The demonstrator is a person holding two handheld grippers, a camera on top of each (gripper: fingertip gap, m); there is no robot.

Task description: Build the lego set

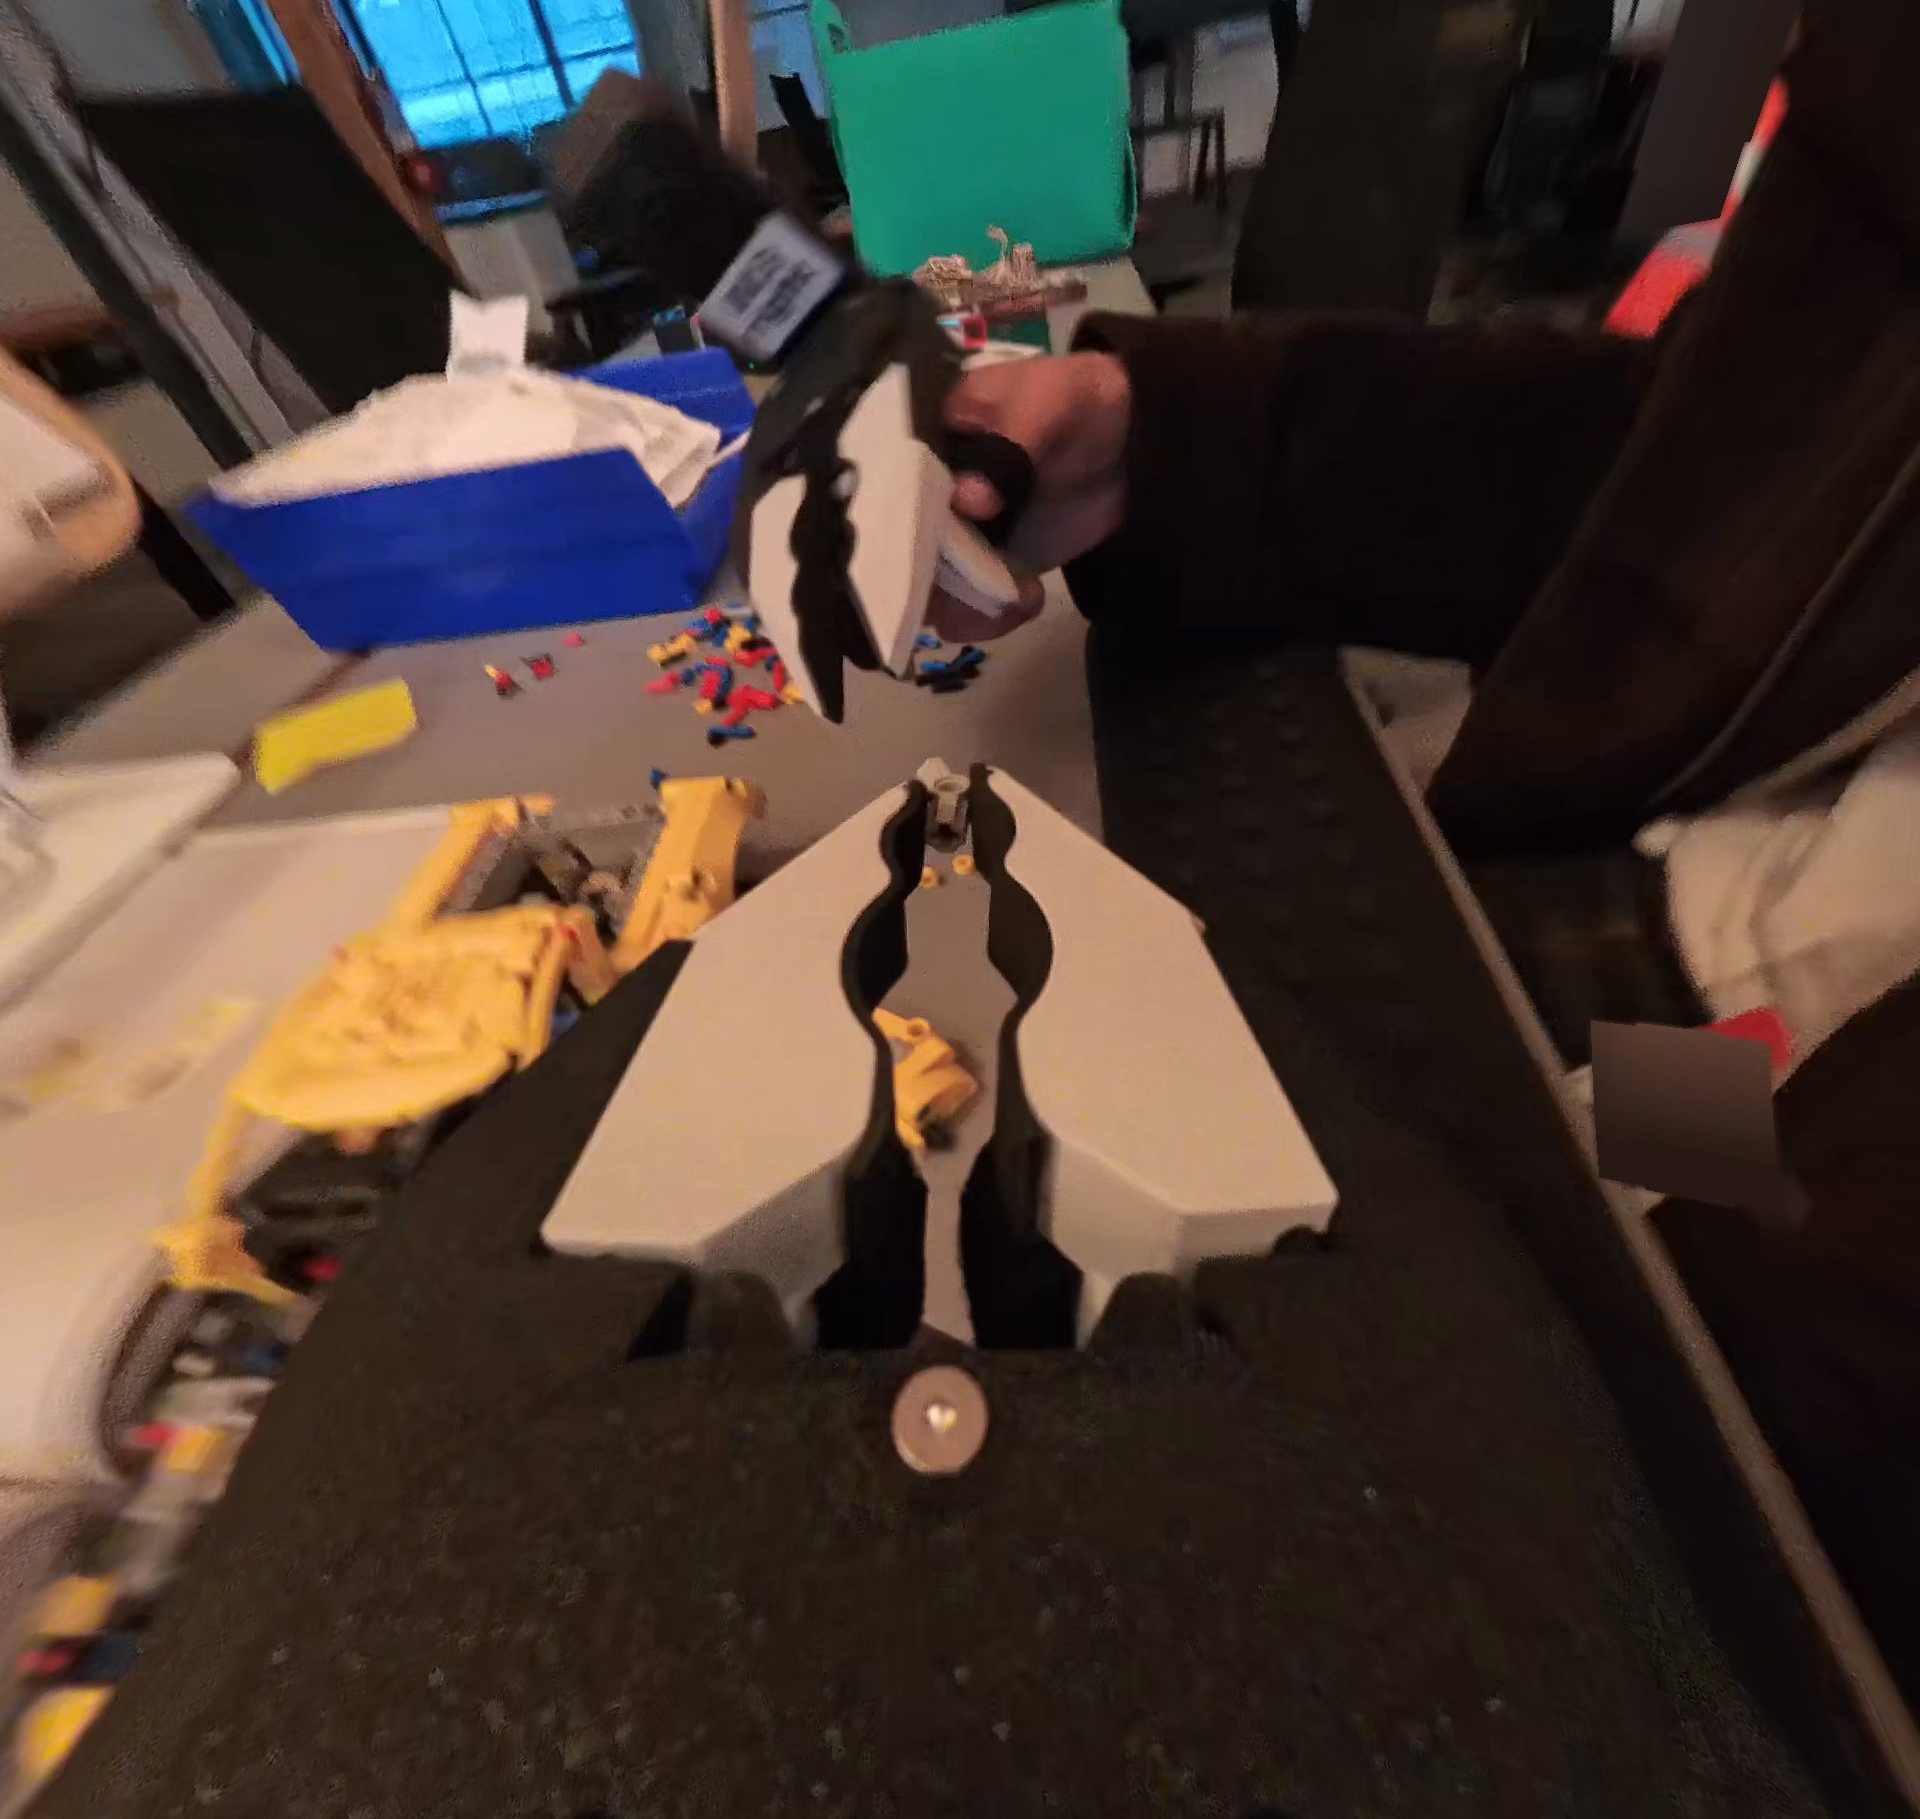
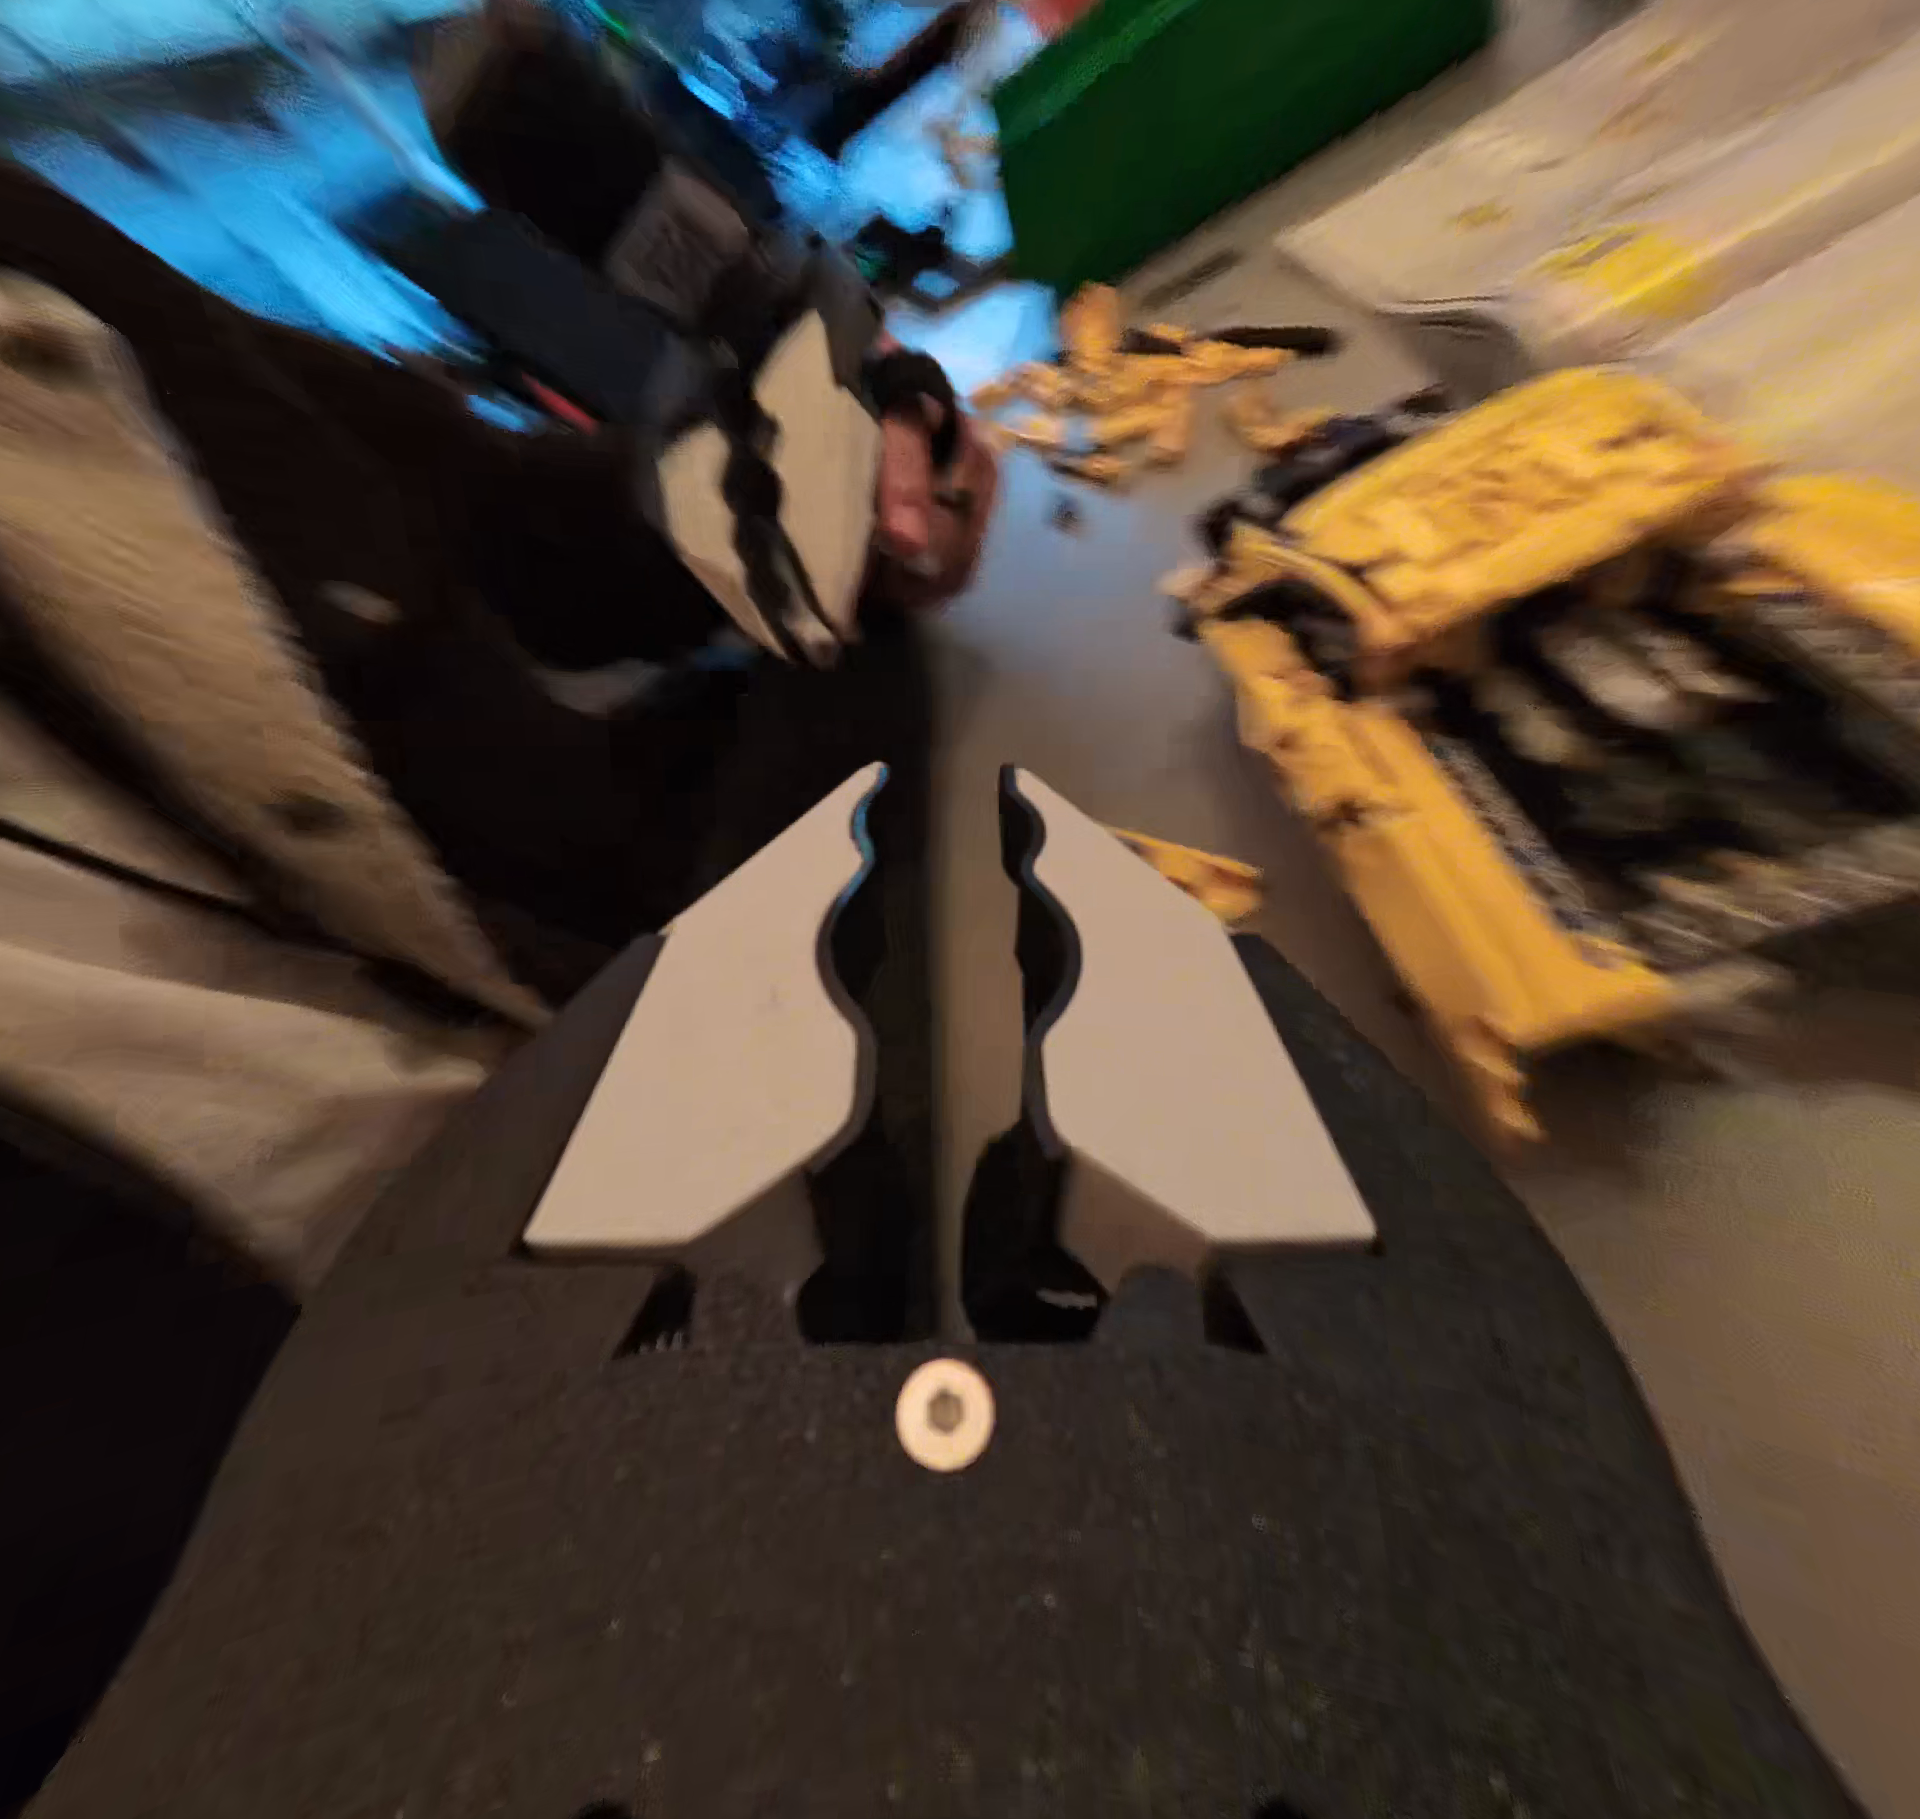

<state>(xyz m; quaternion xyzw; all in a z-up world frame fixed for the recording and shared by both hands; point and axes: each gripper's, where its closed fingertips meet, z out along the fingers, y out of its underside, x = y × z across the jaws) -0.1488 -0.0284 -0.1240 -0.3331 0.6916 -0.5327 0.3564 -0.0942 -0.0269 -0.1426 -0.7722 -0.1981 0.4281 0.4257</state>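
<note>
no readable text, blurred black-and-white printed tag (image 1: pixel 781 286) atop the right gripper (image 1: pixel 862 694)

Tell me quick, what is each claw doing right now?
Left gripper: shut on a small grey piece.
Right gripper: open, holding nothing.

Small grey piece (image 1: pixel 945 801) (pinched upright), yellow model (image 1: pixel 436 990) on table.
</note>
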